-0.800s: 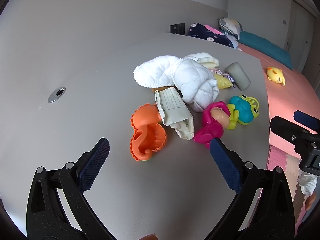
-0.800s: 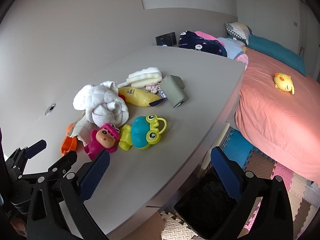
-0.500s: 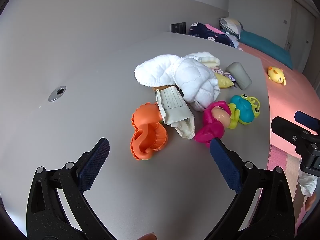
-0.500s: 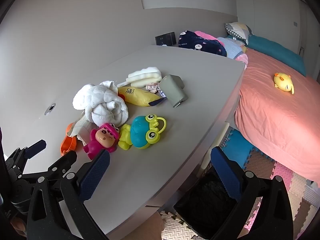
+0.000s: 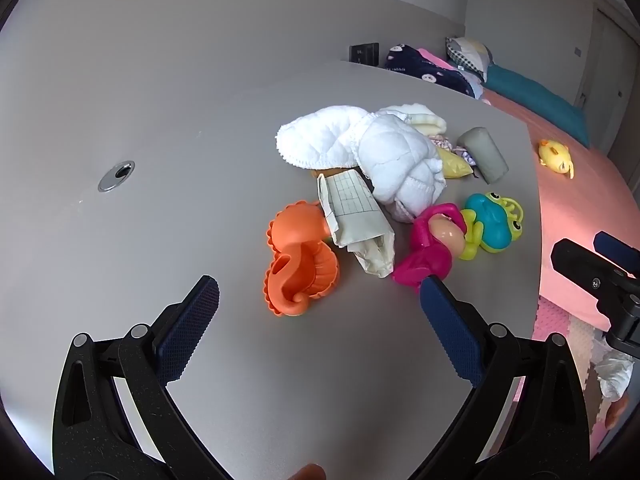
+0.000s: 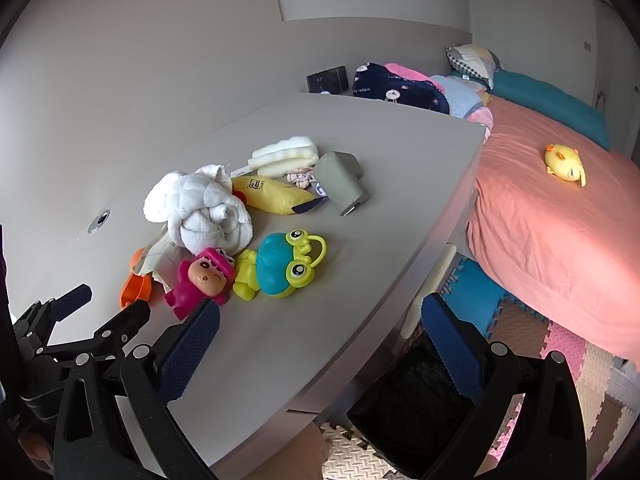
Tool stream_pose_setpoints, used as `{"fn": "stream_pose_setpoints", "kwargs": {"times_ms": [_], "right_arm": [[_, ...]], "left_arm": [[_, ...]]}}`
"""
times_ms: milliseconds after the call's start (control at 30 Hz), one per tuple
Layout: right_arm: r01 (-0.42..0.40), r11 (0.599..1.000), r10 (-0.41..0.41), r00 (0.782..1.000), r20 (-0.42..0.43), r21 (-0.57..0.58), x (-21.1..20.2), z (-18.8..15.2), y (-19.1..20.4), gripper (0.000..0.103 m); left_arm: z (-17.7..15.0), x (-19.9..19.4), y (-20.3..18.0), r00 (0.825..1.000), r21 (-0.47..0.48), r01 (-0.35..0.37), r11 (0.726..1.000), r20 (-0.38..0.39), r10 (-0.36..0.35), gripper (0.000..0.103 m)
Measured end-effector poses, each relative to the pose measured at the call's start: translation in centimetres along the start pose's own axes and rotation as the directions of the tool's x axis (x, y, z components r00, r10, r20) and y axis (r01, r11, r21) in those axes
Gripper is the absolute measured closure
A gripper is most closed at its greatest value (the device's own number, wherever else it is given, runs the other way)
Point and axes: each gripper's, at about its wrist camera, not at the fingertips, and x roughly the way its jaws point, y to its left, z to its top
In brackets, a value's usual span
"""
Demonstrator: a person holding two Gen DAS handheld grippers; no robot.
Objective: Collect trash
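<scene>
A pile lies on the grey table. In it are a folded gridded paper, a yellow snack wrapper, a white quilted cloth, an orange toy, a pink doll, a blue-green frog toy and a grey block. My left gripper is open, hanging just short of the orange toy and paper, holding nothing. My right gripper is open over the table's front edge, empty, near the pink doll. A black bin stands on the floor below it.
A bed with a pink cover and a yellow plush lies to the right. Foam floor mats lie between bed and table. A metal cable hole sits in the tabletop at left. Pillows and bedding lie beyond the table.
</scene>
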Motion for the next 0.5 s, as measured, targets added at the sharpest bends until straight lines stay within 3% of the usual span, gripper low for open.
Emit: {"fn": "stream_pose_setpoints", "kwargs": {"times_ms": [500], "right_arm": [[0.002,1.0,-0.002,1.0,0.003,0.001,-0.3,0.06,-0.16,0.003]], "left_arm": [[0.06,0.01,-0.29,1.0,0.022,0.024,0.999,-0.007,-0.024,0.006]]}}
